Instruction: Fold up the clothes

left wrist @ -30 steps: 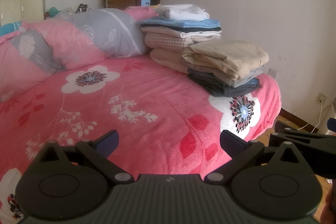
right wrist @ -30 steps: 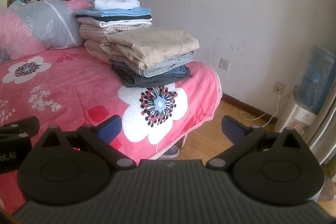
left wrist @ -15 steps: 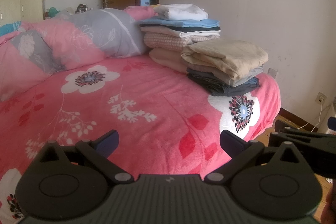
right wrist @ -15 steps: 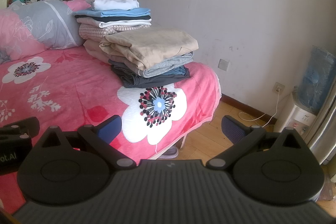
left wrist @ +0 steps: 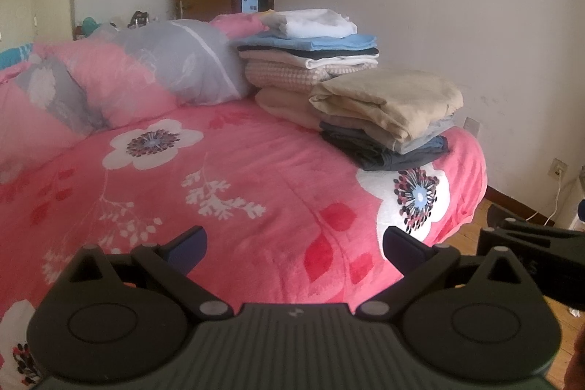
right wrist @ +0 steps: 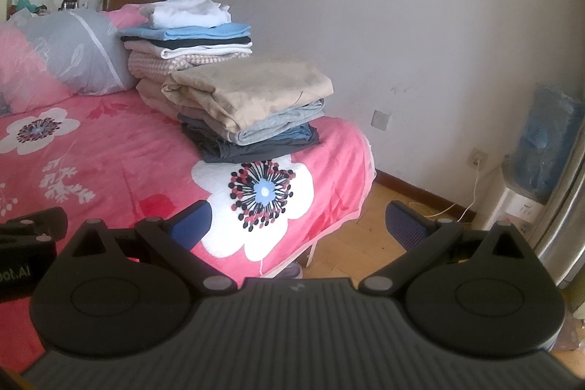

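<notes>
Left gripper (left wrist: 294,240): fingers spread wide, holding nothing, above the pink floral bedspread (left wrist: 256,185).
Right gripper (right wrist: 298,220): fingers wide apart, empty, over the bed's corner and the wooden floor (right wrist: 351,243).
Near stack of folded clothes (right wrist: 248,112): beige piece on top, grey and dark ones beneath, by the bed's corner.
Far stack of folded clothes (right wrist: 190,39): white and light-blue pieces on top, just behind the near stack, beside the grey pillow (right wrist: 76,50).

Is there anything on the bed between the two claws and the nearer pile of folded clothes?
Nothing visible. Only bare pink floral bedspread lies between the open left claw, the open right claw and the nearer pile. The taller pile sits behind it, out of the way.
</notes>
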`<state>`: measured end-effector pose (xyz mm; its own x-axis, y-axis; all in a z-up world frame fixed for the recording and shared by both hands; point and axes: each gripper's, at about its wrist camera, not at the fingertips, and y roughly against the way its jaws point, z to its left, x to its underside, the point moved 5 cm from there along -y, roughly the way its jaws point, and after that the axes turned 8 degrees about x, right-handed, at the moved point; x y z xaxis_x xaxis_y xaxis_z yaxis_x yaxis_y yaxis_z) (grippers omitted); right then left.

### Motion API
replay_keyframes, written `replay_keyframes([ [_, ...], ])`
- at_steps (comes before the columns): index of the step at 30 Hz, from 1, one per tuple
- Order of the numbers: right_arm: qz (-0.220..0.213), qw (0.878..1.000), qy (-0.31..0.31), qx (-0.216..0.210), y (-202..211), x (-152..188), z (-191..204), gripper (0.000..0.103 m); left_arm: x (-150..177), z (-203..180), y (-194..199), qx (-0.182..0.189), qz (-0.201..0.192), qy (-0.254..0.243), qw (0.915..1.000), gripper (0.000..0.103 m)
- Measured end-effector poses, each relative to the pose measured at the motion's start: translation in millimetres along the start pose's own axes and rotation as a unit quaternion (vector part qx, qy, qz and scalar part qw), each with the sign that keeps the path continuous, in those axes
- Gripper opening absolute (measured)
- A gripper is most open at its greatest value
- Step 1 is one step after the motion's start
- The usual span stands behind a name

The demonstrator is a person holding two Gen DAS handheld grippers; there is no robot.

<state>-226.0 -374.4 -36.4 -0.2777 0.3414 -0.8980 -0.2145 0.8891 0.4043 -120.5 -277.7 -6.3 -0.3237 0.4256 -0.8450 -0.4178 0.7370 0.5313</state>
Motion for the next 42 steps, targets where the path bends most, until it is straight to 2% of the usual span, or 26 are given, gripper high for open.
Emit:
replay_keyframes([
  [20, -0.012, 1.0, -0.002, -0.013, 12, -6, -3, 0.102, -7, 1, 16, -0.012, -0.021, 0.0, 0.9997, 0.103],
  [42, -0.013, 1.0, 0.001, -0.015, 16, -5, 0, 0.102, -6, 5, 19, -0.012, -0.022, 0.003, 0.9997, 0.103],
])
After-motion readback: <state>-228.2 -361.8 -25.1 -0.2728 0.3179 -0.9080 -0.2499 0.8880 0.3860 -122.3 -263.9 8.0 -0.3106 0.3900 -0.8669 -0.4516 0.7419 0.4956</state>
